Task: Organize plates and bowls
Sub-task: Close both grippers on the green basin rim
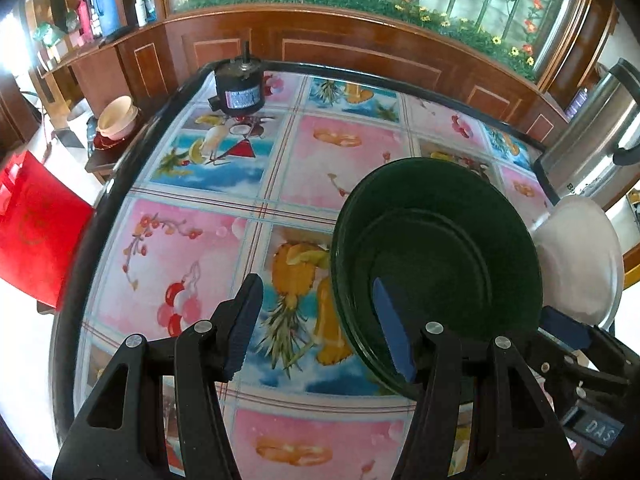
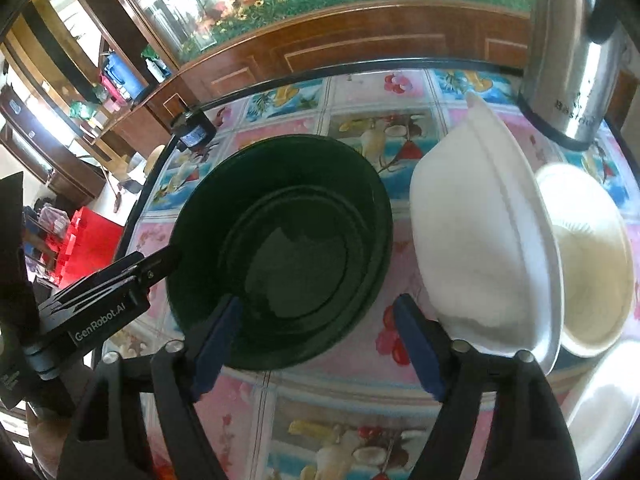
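Right now the round, glossy dark green dish point(image 1: 436, 264) with its raised rim sits on the table covered by a colourful fruit-and-flower patterned cloth point(image 1: 224, 240). It looks like a nested stack: concentric rings show inside it, and its flat centre catches a dull reflection. In the left wrist view it fills the area from about 2 to 4 o'clock; in the right wrist view it lies just left of centre, at roughly 10 o'clock from the middle.

The left gripper point(image 1: 316, 328) has its jaws apart, straddling the dish's near left rim: one blue-padded finger hangs inside the dish, the other outside over the cloth, neither visibly pressing on the rim. The right gripper point(image 2: 316, 340) is likewise spread, its left blue pad over the dish's near edge at 7 o'clock and its right pad close to the white bowl point(image 2: 480, 240); whether either pad touches I cannot tell.

That white, smooth, ridged bowl stands tilted on its edge at 3 o'clock in the right wrist view, leaning with a metallic-rimmed plate against a cream-coloured bowl point(image 2: 592, 264) behind it. A tall stainless steel kettle point(image 2: 572, 60) with black trim stands at 1 o'clock. At the table's far left corner, about 11 o'clock in the left wrist view, sits a small black cylindrical motor point(image 1: 239, 88) with a label.
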The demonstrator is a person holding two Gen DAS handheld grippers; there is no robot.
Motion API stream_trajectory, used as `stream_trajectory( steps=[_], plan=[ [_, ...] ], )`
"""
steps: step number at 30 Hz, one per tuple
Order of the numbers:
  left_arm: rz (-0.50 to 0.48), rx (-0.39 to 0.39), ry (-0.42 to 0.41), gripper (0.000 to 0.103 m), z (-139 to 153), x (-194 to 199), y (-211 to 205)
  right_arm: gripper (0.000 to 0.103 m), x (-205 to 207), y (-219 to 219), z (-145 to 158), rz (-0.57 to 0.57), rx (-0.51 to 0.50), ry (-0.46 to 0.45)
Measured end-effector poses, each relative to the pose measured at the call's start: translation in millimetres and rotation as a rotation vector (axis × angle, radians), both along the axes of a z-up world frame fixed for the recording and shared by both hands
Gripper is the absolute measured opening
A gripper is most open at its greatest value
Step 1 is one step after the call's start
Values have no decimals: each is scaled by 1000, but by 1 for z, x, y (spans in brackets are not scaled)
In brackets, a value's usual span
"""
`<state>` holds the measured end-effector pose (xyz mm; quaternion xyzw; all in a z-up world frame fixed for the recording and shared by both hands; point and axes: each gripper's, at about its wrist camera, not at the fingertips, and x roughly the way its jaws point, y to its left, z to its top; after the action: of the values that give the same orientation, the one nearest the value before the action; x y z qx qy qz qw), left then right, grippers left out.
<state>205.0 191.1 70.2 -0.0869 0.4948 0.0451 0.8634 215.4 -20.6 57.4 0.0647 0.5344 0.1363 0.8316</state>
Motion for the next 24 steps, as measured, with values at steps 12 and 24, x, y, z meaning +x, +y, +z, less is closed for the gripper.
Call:
stream_trajectory(
  steps=[12,24],
  plan=[
    [-42,38,27,21,-15,11,-12,26,6,-5,-7,34,-29,-13],
    [-47,27,28,17,-9,-21,-2,26,-16,2,4,93,-61,-40]
  ],
)
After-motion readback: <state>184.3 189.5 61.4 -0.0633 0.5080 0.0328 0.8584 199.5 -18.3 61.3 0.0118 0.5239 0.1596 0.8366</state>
